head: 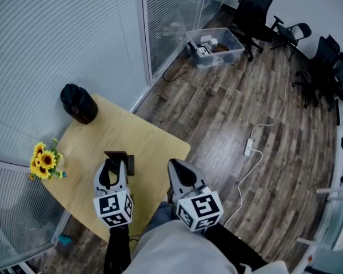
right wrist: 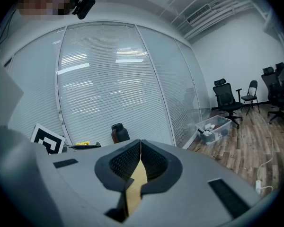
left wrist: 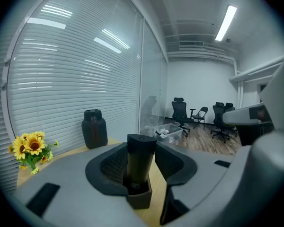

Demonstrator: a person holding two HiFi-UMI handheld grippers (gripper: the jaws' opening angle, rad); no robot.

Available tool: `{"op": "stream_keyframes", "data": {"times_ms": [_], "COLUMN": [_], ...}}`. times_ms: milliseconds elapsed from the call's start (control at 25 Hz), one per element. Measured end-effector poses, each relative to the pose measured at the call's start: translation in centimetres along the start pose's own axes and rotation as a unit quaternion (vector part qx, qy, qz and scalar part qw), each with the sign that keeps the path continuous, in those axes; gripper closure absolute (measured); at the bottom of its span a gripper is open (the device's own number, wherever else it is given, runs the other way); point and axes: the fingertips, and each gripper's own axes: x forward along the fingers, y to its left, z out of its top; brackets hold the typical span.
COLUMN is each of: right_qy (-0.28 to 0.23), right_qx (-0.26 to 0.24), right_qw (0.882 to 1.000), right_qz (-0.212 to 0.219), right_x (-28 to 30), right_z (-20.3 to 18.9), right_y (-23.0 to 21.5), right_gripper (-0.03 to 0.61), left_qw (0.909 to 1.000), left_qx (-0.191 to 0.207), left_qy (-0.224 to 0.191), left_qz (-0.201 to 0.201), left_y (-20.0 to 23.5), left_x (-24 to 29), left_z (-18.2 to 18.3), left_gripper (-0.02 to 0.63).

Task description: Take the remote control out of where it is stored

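Observation:
A black remote control stands upright in a small dark holder on the light wooden table. My left gripper is open with its jaws on either side of the remote; a strip of table shows between the remote and the right-hand pad. In the head view the left gripper reaches over the holder near the table's front edge. My right gripper hovers beside it at the table's right edge, shut with nothing between its pads.
A black jar stands at the table's far corner and a bunch of sunflowers at its left corner. Glass walls with blinds run behind. On the wooden floor lie a clear plastic bin, office chairs and a white power strip.

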Motion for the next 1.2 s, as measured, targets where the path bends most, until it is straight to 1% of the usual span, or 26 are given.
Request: {"op": "stream_keyframes", "data": {"times_ms": [360, 560, 1200], "right_qy": [0.003, 0.002, 0.003], "right_qx": [0.002, 0.001, 0.002], "right_qw": [1.0, 1.0, 1.0], "right_qz": [0.004, 0.006, 0.006], "right_x": [0.3, 0.3, 0.0], "right_z": [-0.2, -0.1, 0.0], "right_y": [0.2, 0.3, 0.2], "right_gripper": [0.572, 0.572, 0.572], "left_qw": [1.0, 0.9998, 0.9995], "left_qx": [-0.004, -0.021, -0.028], "left_qy": [-0.003, -0.005, -0.014], "left_qz": [0.001, -0.001, -0.001], "left_y": [0.1, 0.2, 0.2], "left_x": [-0.2, -0.3, -1.0], "left_z": [0.3, 0.5, 1.6], "left_gripper": [0.428, 0.428, 0.428]}}
